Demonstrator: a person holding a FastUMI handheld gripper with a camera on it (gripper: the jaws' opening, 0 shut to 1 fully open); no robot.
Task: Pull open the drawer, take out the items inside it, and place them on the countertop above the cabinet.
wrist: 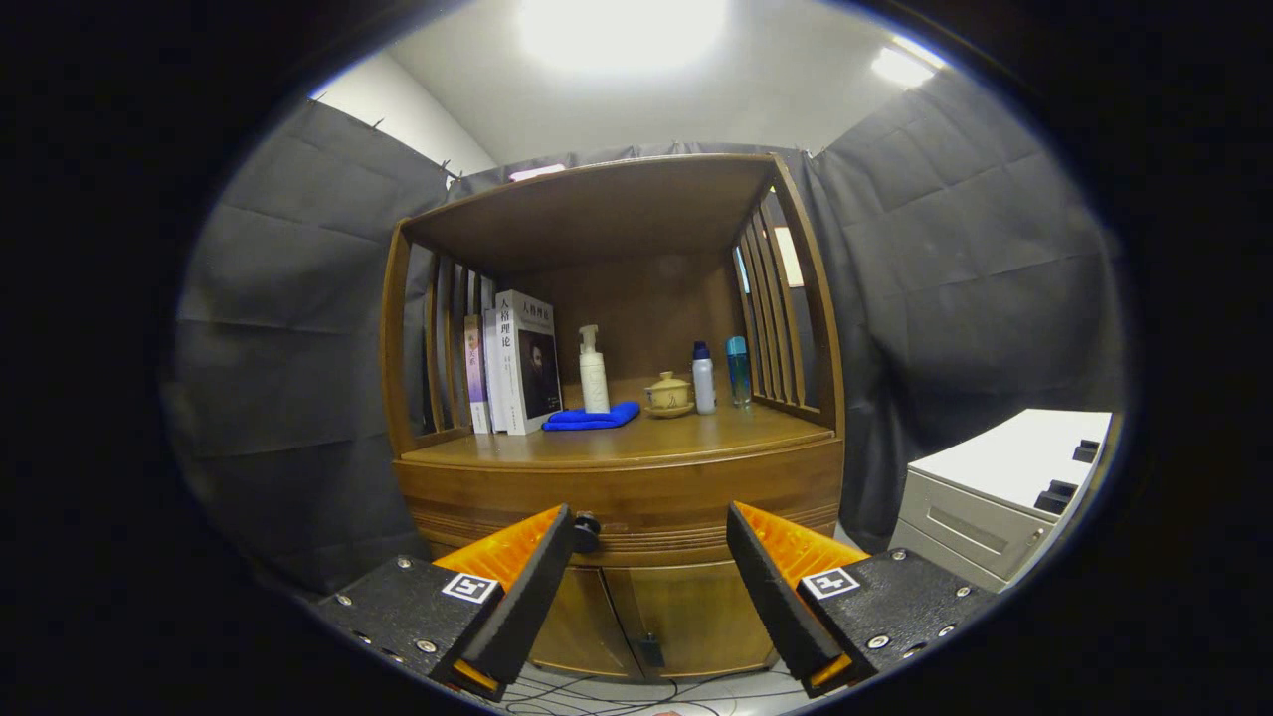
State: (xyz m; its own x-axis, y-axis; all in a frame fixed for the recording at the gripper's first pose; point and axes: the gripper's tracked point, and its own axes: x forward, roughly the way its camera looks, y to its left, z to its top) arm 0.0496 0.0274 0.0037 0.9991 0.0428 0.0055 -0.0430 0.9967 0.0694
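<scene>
Before the closed drawer [617, 497], jaws gape wide beside its knob [586, 532]; countertop [636, 443] cluttered.

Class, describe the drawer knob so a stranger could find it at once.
Find the wooden cabinet with books and bottles on its countertop. Below the countertop runs the drawer front. The knob is the small dark round stud there, beside the left finger of the open gripper, above the lower doors.

Fingers [559, 557] spread wide before shut drawer [622, 502], knob [586, 532] just beside one tip. Bare countertop [696, 433] in front; books [512, 363], cloth [592, 418], bottles [704, 378] crowding the back.
</scene>
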